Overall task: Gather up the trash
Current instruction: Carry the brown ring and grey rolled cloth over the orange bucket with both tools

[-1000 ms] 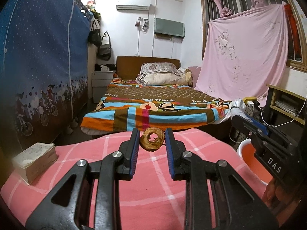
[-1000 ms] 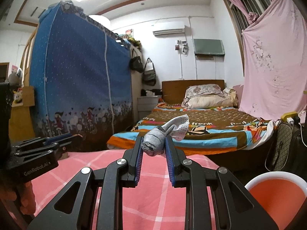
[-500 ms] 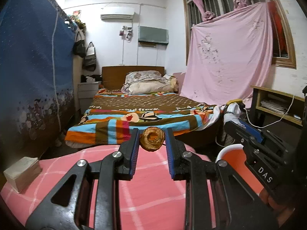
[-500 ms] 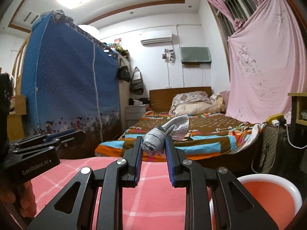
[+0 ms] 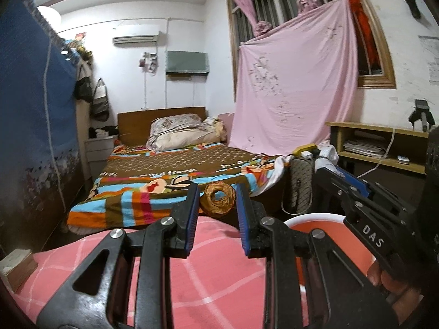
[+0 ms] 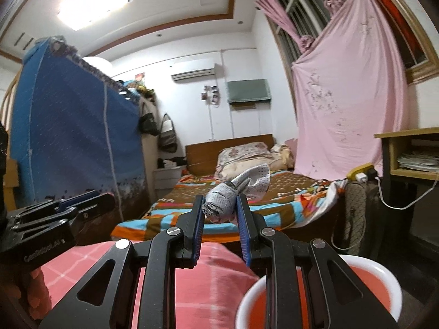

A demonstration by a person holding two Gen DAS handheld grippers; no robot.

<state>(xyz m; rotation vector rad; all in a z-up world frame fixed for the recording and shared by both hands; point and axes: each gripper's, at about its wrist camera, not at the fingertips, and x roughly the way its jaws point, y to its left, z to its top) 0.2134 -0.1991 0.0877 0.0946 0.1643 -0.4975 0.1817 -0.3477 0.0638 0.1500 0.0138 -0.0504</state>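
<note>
The setting is a bedroom; the work surface is a pink checked cloth, with a bed beyond its far edge. The landmark is the orange basin, white-rimmed, which stands off the cloth's right edge and below it. Between the cloth's far edge and the bed runs a dark gap of floor. Above the basin the space is open.

The left gripper pinches a brown coiled ring between its blue-padded fingers. The ring stands upright, its hole facing the camera, with frayed fibrous windings. It is held in the air above the cloth's far edge, left of the basin.

The right gripper pinches a grey patterned wad, rolled tight at the grip; a loose white flap trails up and to the right. It is held clear of the cloth, above and left of the basin's near rim.

In the left wrist view, the right gripper's body crosses above the basin's right side. A patterned bag stands just beyond the basin, against the bed end. A shelf unit stands right of the basin. A small box sits at the cloth's left edge, well apart from the basin. A blue wardrobe cover fills the left wall.
</note>
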